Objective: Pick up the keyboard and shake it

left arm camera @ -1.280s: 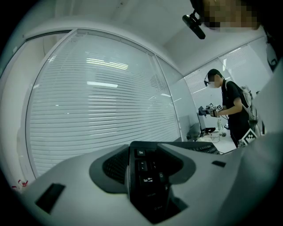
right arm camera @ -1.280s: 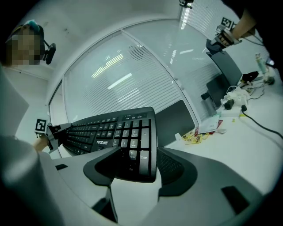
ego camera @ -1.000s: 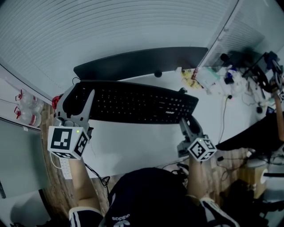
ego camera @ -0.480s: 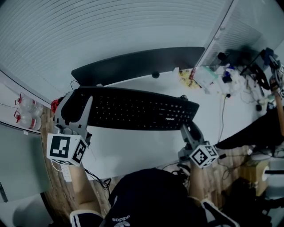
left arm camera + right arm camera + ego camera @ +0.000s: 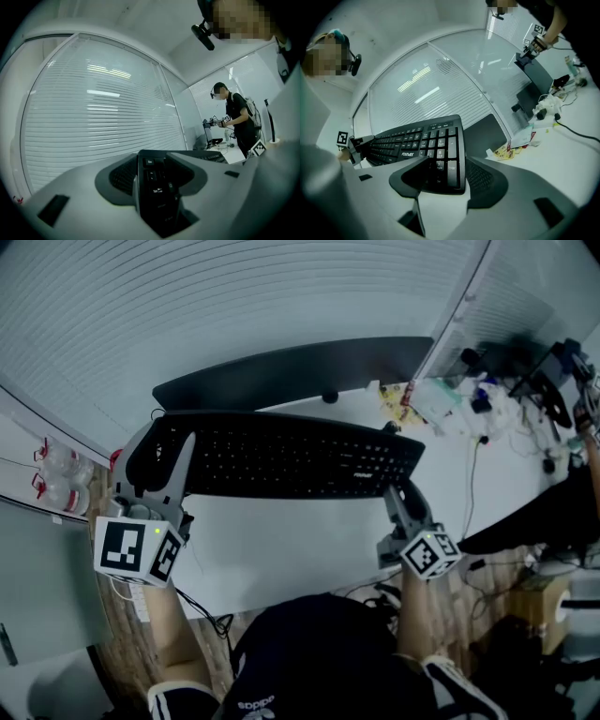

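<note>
White table (image 5: pixel 281 549) lies below the fingers. The left gripper (image 5: pixel 157 463) is clamped over one end of the keyboard (image 5: pixel 281 460), which is raised off the table. The right gripper (image 5: pixel 401 501) pinches only the other end's corner. Shaking could work that shallow right hold loose and drop the keyboard towards the clutter (image 5: pixel 450 399) beyond.

The left tongs (image 5: pixel 159 448) hide the left end of the keyboard (image 5: pixel 291 460).

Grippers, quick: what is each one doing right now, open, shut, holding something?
Left gripper: shut on the left end of the long black plastic keyboard.
Right gripper: shut on the keyboard's right end.
</note>
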{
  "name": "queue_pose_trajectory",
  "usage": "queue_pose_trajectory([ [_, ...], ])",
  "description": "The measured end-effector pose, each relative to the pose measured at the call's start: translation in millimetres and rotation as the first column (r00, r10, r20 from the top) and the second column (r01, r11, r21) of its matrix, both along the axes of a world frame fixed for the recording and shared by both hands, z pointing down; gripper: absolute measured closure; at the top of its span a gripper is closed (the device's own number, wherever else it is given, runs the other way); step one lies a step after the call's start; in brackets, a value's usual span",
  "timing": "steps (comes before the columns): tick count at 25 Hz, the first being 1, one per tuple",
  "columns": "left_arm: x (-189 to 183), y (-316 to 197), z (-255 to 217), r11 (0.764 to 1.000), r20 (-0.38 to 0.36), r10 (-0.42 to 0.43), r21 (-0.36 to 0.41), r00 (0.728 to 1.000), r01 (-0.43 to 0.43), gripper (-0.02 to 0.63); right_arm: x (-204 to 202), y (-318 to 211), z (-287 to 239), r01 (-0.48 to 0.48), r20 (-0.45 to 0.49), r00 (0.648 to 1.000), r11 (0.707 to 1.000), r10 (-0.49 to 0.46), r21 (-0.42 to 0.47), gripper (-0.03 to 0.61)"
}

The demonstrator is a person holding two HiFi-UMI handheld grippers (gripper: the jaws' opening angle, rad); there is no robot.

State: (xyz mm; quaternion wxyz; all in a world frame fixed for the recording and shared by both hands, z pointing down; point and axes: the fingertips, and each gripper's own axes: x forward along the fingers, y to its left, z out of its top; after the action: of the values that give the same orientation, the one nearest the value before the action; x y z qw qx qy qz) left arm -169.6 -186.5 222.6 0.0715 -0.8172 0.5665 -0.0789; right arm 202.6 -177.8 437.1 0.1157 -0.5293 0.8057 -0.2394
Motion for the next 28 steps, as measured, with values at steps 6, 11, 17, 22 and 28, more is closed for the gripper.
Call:
queue_pose_trajectory([
  [6,-2.9,0.6,7.0,1.0,0.02,-0.01,-0.02,1.0,0.011,0.42,-2.0,7.7,3.9,0.015,0.012,1.0,1.0,-0.015,-0.024,0.344],
  [11,-3.4,4.4,5.4,1.0,-0.007,-0.008,-0.02,1.0,0.008,0.42,-3.8,15.1,-2.8,0.015,0.018,1.0,1.0,-0.014,-0.021,0.344],
  [17,-2.4,-10.8,17.9,0.999,-0.039,0.008,-0.05,0.999,-0.01,0.423,7.1,-5.2,-1.1,-0.007,-0.015,1.0,1.0,0.007,-0.015,0.344],
  [22,-10.1,-8.3,22.7,0.998,-0.051,-0.006,-0.065,0.999,0.002,0.423,6.6,13.5,-7.7,0.008,-0.006,1.0,1.0,-0.008,-0.011,0.36],
  [28,-1.6,-13.4,44.7,0.995,-0.113,-0.01,-0.099,0.993,-0.002,0.428,23.8,-5.2,-17.6,-0.02,-0.115,0.993,1.0,0.02,-0.003,0.36],
])
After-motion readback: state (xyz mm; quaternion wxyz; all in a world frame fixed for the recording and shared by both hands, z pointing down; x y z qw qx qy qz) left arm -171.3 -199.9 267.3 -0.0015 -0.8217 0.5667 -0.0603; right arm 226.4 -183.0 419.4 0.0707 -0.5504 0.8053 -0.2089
